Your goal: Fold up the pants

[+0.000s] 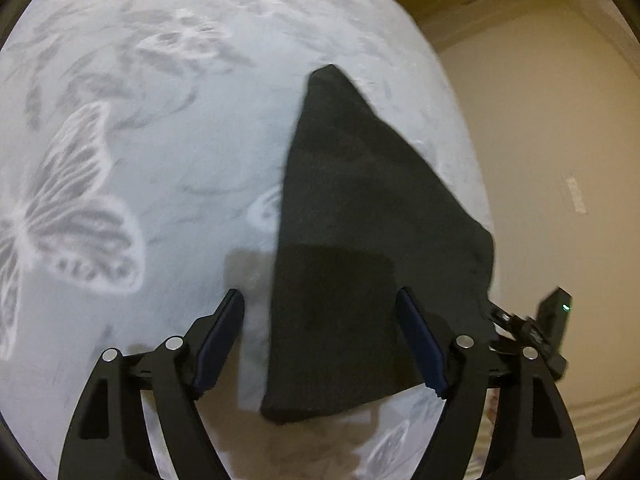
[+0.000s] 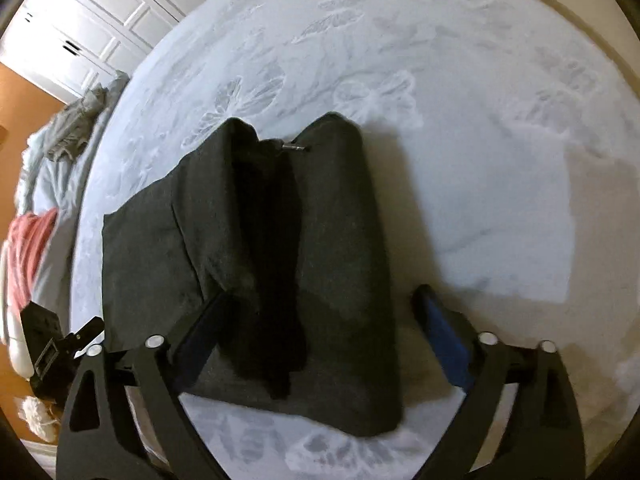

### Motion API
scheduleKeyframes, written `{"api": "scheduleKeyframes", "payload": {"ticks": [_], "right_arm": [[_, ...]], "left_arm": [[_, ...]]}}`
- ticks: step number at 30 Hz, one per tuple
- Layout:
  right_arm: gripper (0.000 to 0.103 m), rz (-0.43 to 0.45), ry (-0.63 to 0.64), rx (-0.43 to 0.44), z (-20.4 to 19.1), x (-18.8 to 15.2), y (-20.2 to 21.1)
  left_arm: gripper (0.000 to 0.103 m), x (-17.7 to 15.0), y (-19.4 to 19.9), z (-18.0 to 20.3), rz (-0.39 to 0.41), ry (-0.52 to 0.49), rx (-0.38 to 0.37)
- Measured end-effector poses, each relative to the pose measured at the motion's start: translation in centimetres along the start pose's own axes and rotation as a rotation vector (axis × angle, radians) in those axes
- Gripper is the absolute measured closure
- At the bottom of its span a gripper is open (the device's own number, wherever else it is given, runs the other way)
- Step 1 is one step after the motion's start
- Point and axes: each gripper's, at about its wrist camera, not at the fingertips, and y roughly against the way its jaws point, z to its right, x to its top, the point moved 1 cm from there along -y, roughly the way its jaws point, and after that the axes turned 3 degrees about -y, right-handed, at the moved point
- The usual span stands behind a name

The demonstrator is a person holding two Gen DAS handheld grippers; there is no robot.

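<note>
Fingers [image 1: 230, 320] of both grippers were spread wide above dark pants [image 2: 288, 264] laid on a pale bedspread [image 2: 480, 184].

The left gripper [image 1: 320, 332] was held with its pads well apart, nothing clasped between them; in the left wrist view the pants [image 1: 352, 240] lay beneath the gap as a tapering dark shape reaching the bed's edge. The right gripper [image 2: 324, 320] was likewise parted and empty, its left pad seen against the cloth. The pants were seen partly folded, with a darker fold down the middle. A butterfly pattern [image 1: 72, 208] was woven into the bedspread [image 1: 160, 160]. Crumpled laundry [image 2: 76, 120] was seen at the far left.
</note>
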Motion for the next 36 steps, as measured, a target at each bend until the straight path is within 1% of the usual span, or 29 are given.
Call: {"api": "scheduleKeyframes", "payload": {"ticks": [1, 2, 3, 4, 5, 6, 8, 9, 10, 11, 12, 13, 14, 15, 16, 18, 19, 20, 21, 23, 24, 27, 28, 29, 31, 32, 34, 35, 36], "right_arm": [[0.032, 0.024, 0.032, 0.008, -0.4, 0.0, 0.0], [0.071, 0.028, 0.061, 0.032, -1.0, 0.1, 0.0], [0.079, 0.018, 0.055, 0.079, -1.3, 0.2, 0.1], [0.084, 0.029, 0.029, 0.113, -1.6, 0.3, 0.7], [0.09, 0.072, 0.07, 0.118, -2.7, 0.3, 2.2], [0.091, 0.1, 0.097, 0.14, -3.6, 0.2, 3.2], [0.091, 0.125, 0.137, 0.265, -5.5, -0.4, 5.7], [0.091, 0.127, 0.176, 0.305, -6.5, -1.2, 6.7], [0.087, 0.113, 0.211, 0.301, -7.0, -1.9, 6.8], [0.077, 0.096, 0.231, 0.271, -7.0, -2.4, 6.3], [0.072, 0.071, 0.257, 0.18, -7.0, -3.0, 5.3], [0.067, 0.067, 0.263, 0.017, -6.5, -3.3, 3.9], [0.067, 0.071, 0.249, -0.07, -6.0, -3.4, 3.3], [0.067, 0.078, 0.229, -0.105, -5.6, -3.3, 3.1], [0.067, 0.086, 0.222, -0.07, -5.6, -3.3, 3.4], [0.048, 0.107, 0.226, 0.085, -6.8, -3.4, 4.8], [0.034, 0.114, 0.239, 0.144, -7.8, -3.8, 5.0], [0.032, 0.115, 0.255, 0.164, -8.6, -4.2, 4.8], [0.032, 0.105, 0.281, 0.171, -9.3, -4.5, 4.7], [0.032, 0.052, 0.347, 0.126, -11.1, -4.8, 2.4], [0.032, 0.009, 0.365, 0.076, -11.9, -5.1, 0.2], [0.034, -0.078, 0.34, 0.018, -12.3, -5.1, -4.0], [0.039, -0.076, 0.335, 0.021, -12.3, -5.3, -4.5], [0.058, -0.056, 0.348, 0.024, -12.5, -5.5, -4.7], [0.08, 0.002, 0.423, 0.019, -14.0, -6.0, -3.5], [0.086, 0.035, 0.446, 0.044, -14.7, -6.1, -2.3], [0.089, 0.094, 0.447, 0.178, -15.5, -6.2, 2.5], [0.089, 0.113, 0.459, 0.203, -15.6, -6.3, 3.7], [0.088, 0.125, 0.473, 0.199, -15.4, -6.4, 4.2]], "left_arm": [[0.068, -0.2, 0.1, 0.0, 0.001, -0.007, -0.015], [0.094, 0.0, -0.3, -0.1, -0.031, -0.008, -0.039], [0.095, 0.2, -0.4, -0.2, -0.032, -0.001, -0.044], [0.095, 0.1, 0.5, 0.0, -0.007, 0.005, -0.053], [0.096, 0.1, 1.5, 0.4, 0.005, -0.01, -0.068], [0.097, 0.0, 2.6, 1.3, 0.02, -0.04, -0.082], [0.097, -1.4, 6.3, 3.2, 0.06, -0.127, -0.09], [0.097, -2.2, 7.8, 3.6, 0.081, -0.158, -0.07], [0.096, -2.9, 9.5, 3.5, 0.102, -0.185, -0.019], [0.094, -3.2, 10.2, 2.8, 0.11, -0.182, 0.029], [0.088, -3.5, 10.4, 1.7, 0.104, -0.164, 0.086], [0.087, -4.0, 10.0, 0.2, 0.075, -0.136, 0.165], [0.088, -4.4, 9.2, -1.0, 0.038, -0.111, 0.226], [0.093, -4.6, 8.7, -1.6, 0.017, -0.101, 0.261], [0.091, -5.2, 8.5, -1.9, 0.023, -0.113, 0.301], [0.077, -5.8, 8.9, -0.8, 0.063, -0.156, 0.33], [0.07, -5.9, 9.1, -0.3, 0.085, -0.18, 0.337], [0.059, -6.4, 9.5, 1.0, 0.13, -0.225, 0.357], [0.051, -6.6, 10.1, 1.6, 0.174, -0.261, 0.376], [0.045, -6.5, 9.8, 2.5, 0.224, -0.325, 0.403], [0.043, -6.9, 9.9, 3.4, 0.237, -0.356, 0.409], [0.041, -7.1, 9.7, 4.7, 0.244, -0.405, 0.406], [0.041, -6.9, 9.3, 4.9, 0.234, -0.402, 0.397], [0.041, -6.9, 9.0, 5.0, 0.222, -0.396, 0.391], [0.041, -6.6, 8.8, 4.6, 0.205, -0.375, 0.381], [0.041, -6.6, 8.7, 4.5, 0.201, -0.367, 0.385], [0.04, -6.5, 8.8, 4.1, 0.204, -0.359, 0.375], [0.04, -6.5, 9.0, 4.1, 0.213, -0.359, 0.374], [0.04, -6.5, 9.0, 4.0, 0.219, -0.36, 0.375]]}}
